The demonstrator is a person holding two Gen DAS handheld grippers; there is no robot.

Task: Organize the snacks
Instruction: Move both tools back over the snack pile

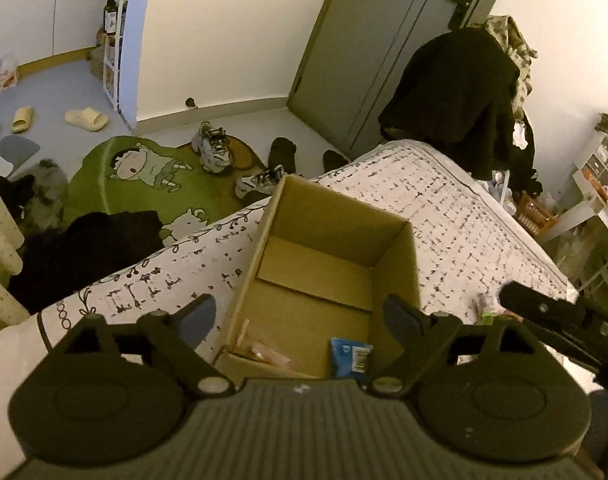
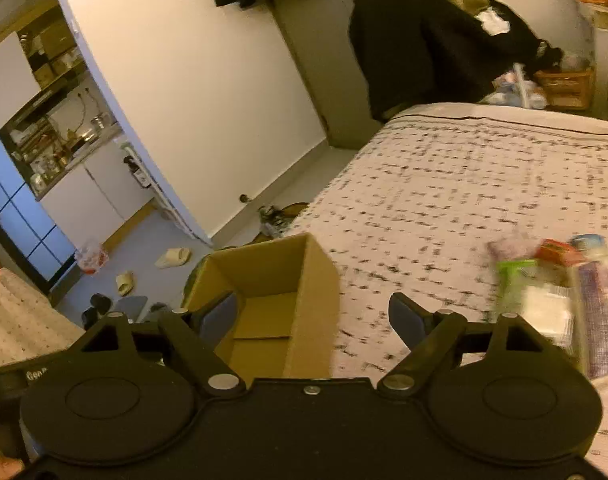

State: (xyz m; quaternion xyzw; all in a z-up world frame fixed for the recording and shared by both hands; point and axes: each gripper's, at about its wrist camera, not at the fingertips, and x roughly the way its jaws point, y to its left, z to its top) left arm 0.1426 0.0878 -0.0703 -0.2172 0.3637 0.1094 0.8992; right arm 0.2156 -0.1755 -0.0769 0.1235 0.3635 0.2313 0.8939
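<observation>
Up on the bed (image 1: 443, 216), whose pale quilted cover carries a dark stitched grid, stands an open corrugated cardboard box (image 1: 323, 264), square-walled and plain brown. Flat on its floor lie a glossy blue snack packet (image 1: 349, 356) and a pinkish wrapped snack (image 1: 270, 354). The left gripper (image 1: 304, 316) hovers over the box, jaws spread wide and empty. The right gripper (image 2: 313, 314) hangs beside it, jaws likewise wide apart, holding nothing. Blurred crinkly snack packets (image 2: 551, 280) lie heaped on the cover to its right.
</observation>
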